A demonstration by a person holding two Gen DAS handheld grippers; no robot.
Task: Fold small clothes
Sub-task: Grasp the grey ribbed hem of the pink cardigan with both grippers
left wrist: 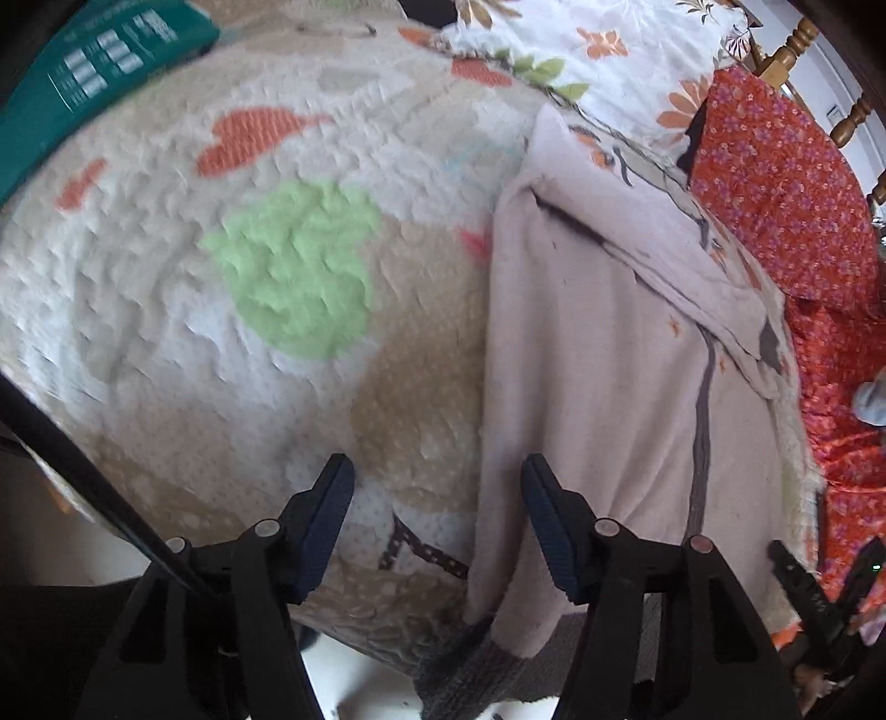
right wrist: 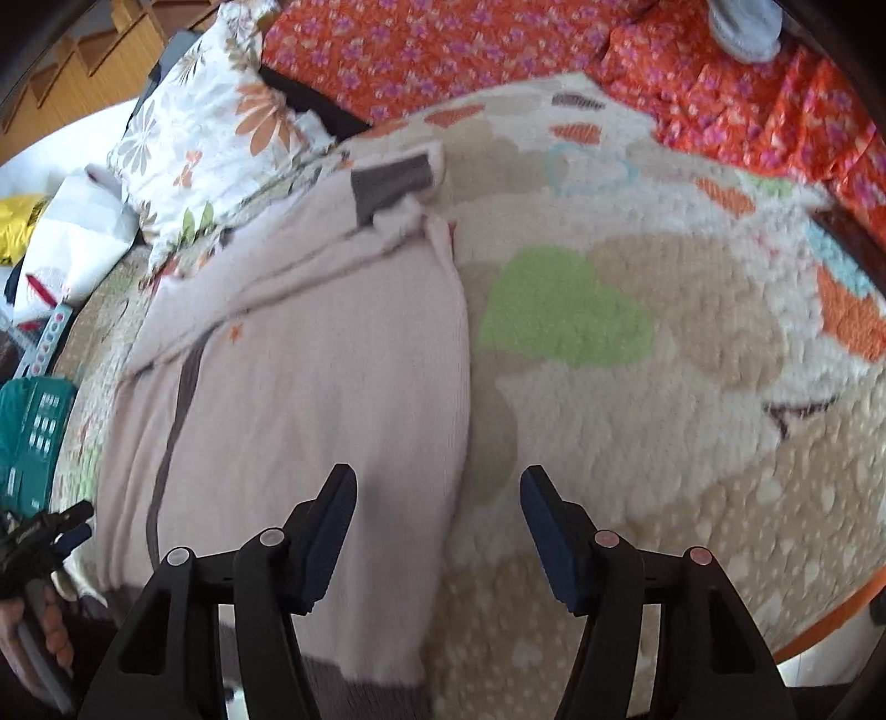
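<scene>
A pale pink knit garment (left wrist: 598, 376) (right wrist: 310, 360) with a grey stripe and grey hem lies folded lengthwise on a fleecy patterned blanket (left wrist: 166, 288) (right wrist: 692, 343). Its sleeve is laid across the top, grey cuff (right wrist: 393, 183) showing. My left gripper (left wrist: 437, 476) hovers open over the garment's left edge near the hem; the pads touch nothing. My right gripper (right wrist: 437, 487) stands open above the garment's right edge, also gripping nothing. Each gripper shows at the rim of the other's view: the right gripper (left wrist: 825, 581) and the left gripper (right wrist: 50, 531), the latter held by a hand.
A teal box (left wrist: 83, 72) (right wrist: 33, 437) lies beside the blanket. A floral pillow (left wrist: 581, 44) (right wrist: 205, 138) and a red flowered cover (left wrist: 786, 194) (right wrist: 443, 50) lie beyond it. Wooden spindles (left wrist: 792, 44) stand behind. A yellow bag (right wrist: 22, 216) sits at the far left.
</scene>
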